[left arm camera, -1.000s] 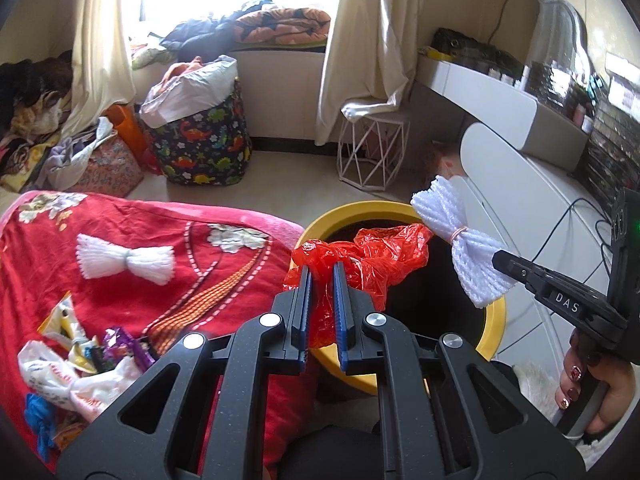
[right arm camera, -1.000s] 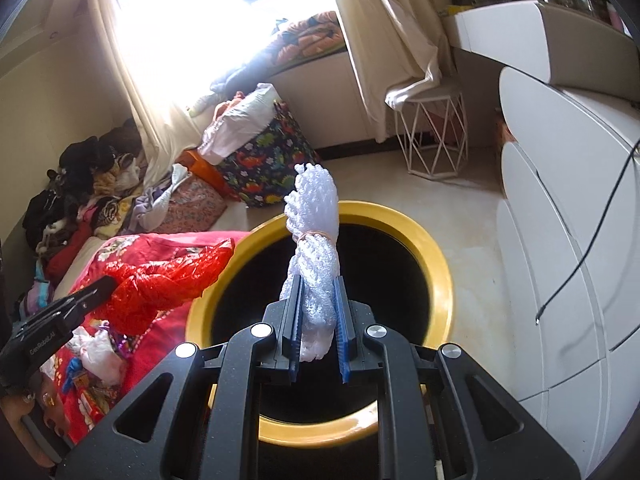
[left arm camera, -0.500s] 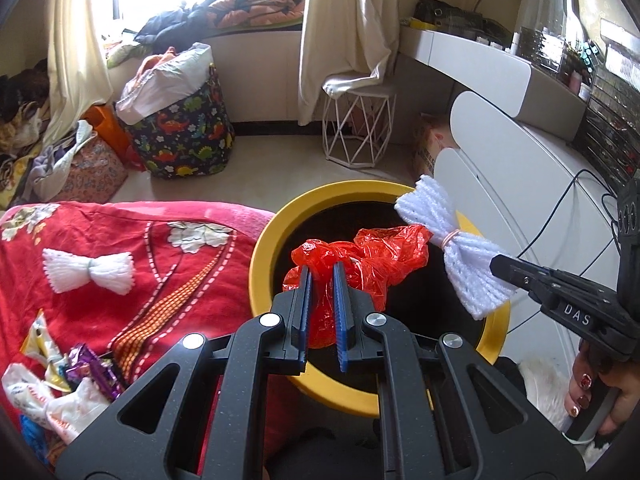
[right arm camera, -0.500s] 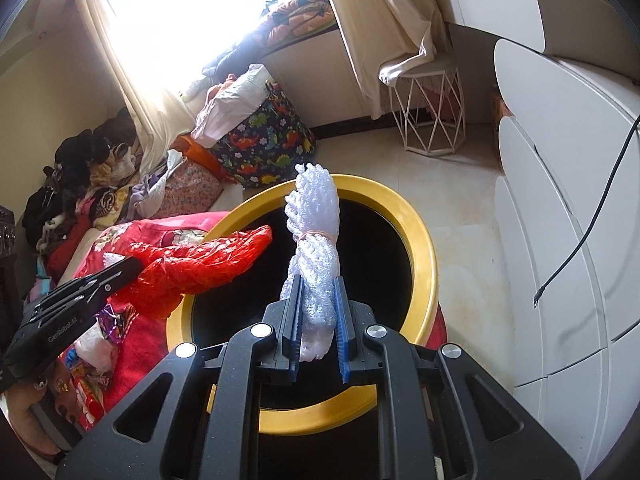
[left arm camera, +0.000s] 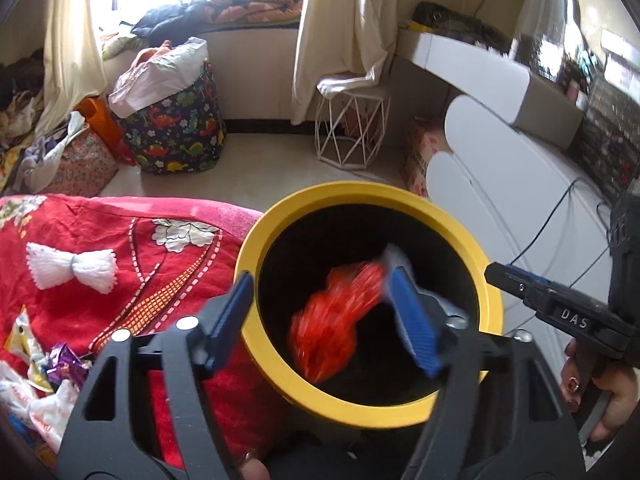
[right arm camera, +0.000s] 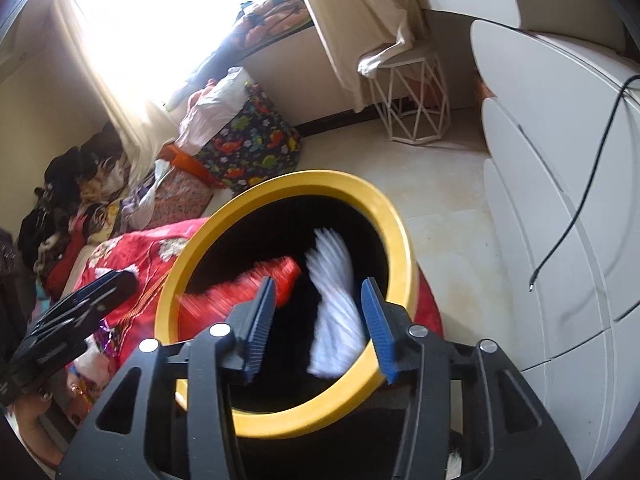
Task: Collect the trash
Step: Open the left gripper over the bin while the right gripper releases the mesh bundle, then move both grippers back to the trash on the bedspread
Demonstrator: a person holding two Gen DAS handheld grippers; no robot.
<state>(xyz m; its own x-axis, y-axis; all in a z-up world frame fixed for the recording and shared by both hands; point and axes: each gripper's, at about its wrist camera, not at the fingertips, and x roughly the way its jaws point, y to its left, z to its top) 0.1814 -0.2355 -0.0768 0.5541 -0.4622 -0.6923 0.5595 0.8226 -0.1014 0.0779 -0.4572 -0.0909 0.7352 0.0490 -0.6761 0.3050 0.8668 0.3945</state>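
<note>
A yellow-rimmed black bin (left arm camera: 472,240) (right arm camera: 394,216) stands beside the red bedspread (left arm camera: 120,240). My left gripper (left arm camera: 324,320) hangs over it with its jaws opening; the red plastic bag (left arm camera: 332,324) (right arm camera: 240,292) is blurred, loose between the pads and dropping into the bin. My right gripper (right arm camera: 318,320) (left arm camera: 496,274) is opening too, and the white foam net (right arm camera: 334,300) falls free between its pads inside the bin. Another white foam net (left arm camera: 72,266) lies on the bedspread. Several crumpled wrappers (left arm camera: 44,376) sit at its near left.
A white rounded cabinet (right arm camera: 560,200) with a dangling black cable (right arm camera: 576,184) stands right of the bin. Beyond it are a white wire stool (left arm camera: 352,128), a dinosaur-print basket (left arm camera: 176,136) and piled clothes (right arm camera: 72,192) under the window. A hand (left arm camera: 600,396) grips the right tool.
Both grippers went from shut to open above the bin. The red bag and the white net left the pads and are falling into the bin.
</note>
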